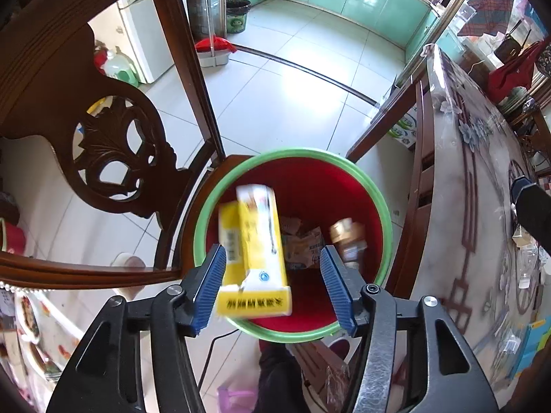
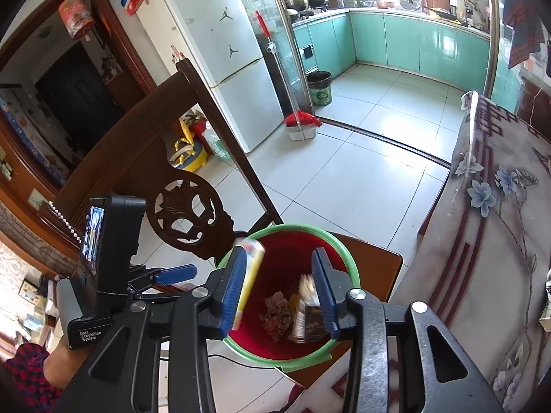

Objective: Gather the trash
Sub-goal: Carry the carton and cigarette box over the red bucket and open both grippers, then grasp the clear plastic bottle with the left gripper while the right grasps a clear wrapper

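A red bin with a green rim point(image 1: 385, 216) stands on a wooden chair seat; it also shows in the right wrist view point(image 2: 347, 258). My left gripper point(image 1: 273, 285) is open above the bin. A blurred yellow and white carton point(image 1: 256, 251) is loose between its fingers, over the bin mouth. Wrappers point(image 1: 303, 244) and a brown bottle point(image 1: 347, 234) lie in the bin. My right gripper point(image 2: 279, 292) is open above the same bin. The yellow carton point(image 2: 249, 275) shows beside its left finger. A dark packet point(image 2: 308, 313) sits blurred by its right finger, inside the bin.
A carved wooden chair back point(image 1: 113, 148) stands left of the bin. A table with a floral cloth point(image 1: 482, 179) lies to the right. White tiled floor point(image 1: 275, 103) runs to a green kitchen. A fridge point(image 2: 224, 51), a mop point(image 2: 301, 120) and another small bin point(image 2: 320, 87) stand further off.
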`<state>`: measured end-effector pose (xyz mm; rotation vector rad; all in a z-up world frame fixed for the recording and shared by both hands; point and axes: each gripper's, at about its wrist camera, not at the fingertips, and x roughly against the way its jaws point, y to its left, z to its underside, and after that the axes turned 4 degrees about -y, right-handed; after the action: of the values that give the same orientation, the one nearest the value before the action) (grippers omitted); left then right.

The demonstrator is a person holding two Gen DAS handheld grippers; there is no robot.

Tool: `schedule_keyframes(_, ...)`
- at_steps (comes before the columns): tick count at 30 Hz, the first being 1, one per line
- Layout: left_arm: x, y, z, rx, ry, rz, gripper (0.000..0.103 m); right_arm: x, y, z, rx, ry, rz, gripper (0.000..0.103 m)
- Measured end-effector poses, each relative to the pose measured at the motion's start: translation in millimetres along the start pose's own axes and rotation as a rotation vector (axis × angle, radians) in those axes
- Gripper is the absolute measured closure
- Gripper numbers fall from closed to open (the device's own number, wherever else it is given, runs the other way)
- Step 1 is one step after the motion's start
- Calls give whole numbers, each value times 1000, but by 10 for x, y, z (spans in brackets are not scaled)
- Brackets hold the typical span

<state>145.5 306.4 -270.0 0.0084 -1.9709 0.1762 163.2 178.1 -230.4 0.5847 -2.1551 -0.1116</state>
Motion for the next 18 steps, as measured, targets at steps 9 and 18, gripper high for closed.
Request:
schedule_keyframes(9, 276, -213, 38, -47, -58, 32, 47, 485, -129, 202, 23, -14, 26, 63)
schedule_keyframes(18, 442, -1008, 231, -194, -64, 115, 42, 1402, -897, 921, -9, 23, 169, 56)
